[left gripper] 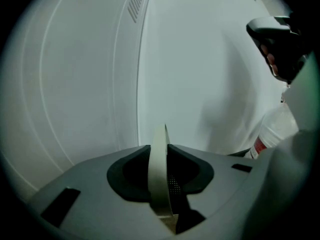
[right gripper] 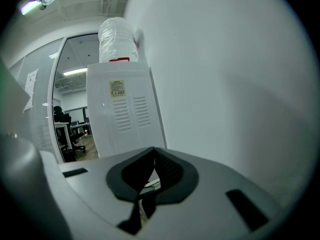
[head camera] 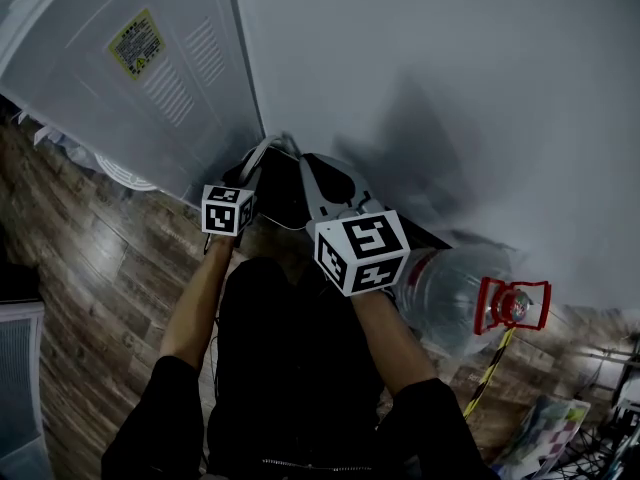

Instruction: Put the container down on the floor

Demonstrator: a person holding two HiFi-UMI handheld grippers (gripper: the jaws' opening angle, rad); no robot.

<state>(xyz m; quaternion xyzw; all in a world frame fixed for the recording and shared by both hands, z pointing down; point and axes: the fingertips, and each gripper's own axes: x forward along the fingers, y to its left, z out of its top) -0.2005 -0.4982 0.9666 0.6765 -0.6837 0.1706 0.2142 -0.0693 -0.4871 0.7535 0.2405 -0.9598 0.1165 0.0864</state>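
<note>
Jaws clenched on both sides: my left gripper (left gripper: 159, 151) pinches the container's (head camera: 280, 203) thin pale rim (left gripper: 159, 179), and my right gripper (right gripper: 152, 170) nips it too. Container's low between them by the white wall (head camera: 450, 68); can't tell if it touches the wood floor (head camera: 100, 268).

The head camera looks steeply down at the floor (head camera: 90, 258), wall (head camera: 450, 88) and white cabinet (head camera: 150, 58). The left gripper (left gripper: 160, 156) camera faces that wall close up, past the strap (left gripper: 159, 184) in its jaws. The right gripper (right gripper: 154, 156) camera looks along the wall to the cabinet.

Yellow label (head camera: 136, 43) (on white unit (head camera: 80, 88)) seems illegible.
</note>
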